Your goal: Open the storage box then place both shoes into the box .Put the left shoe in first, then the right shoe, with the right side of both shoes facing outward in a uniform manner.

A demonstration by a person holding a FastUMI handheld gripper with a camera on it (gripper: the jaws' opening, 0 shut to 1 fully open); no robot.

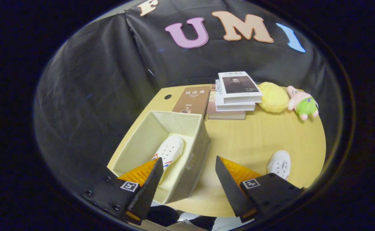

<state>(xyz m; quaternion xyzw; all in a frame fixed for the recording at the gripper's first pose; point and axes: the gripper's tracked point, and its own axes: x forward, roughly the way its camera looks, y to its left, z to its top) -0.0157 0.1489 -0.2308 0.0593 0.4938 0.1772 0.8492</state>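
The cream storage box (196, 141) stands open on the wooden table, its lid off. One white shoe (169, 150) with red and blue stripes lies inside it, toe pointing away from me. A second white shoe (279, 164) rests on the table to the right of the box, partly hidden behind my right finger. My gripper (187, 168) hovers above the box's near right wall, open, with nothing between its fingers. The left finger (149, 186) hangs over the box's inside, and the right finger (229, 186) is over the bare table.
A brown book (192, 100) and a stack of books (237, 96) lie beyond the box. A yellow plush (273, 97) and a pink and green plush toy (302, 102) sit at the back right. The table (254, 138) has a round hole (168, 96) near its far left corner.
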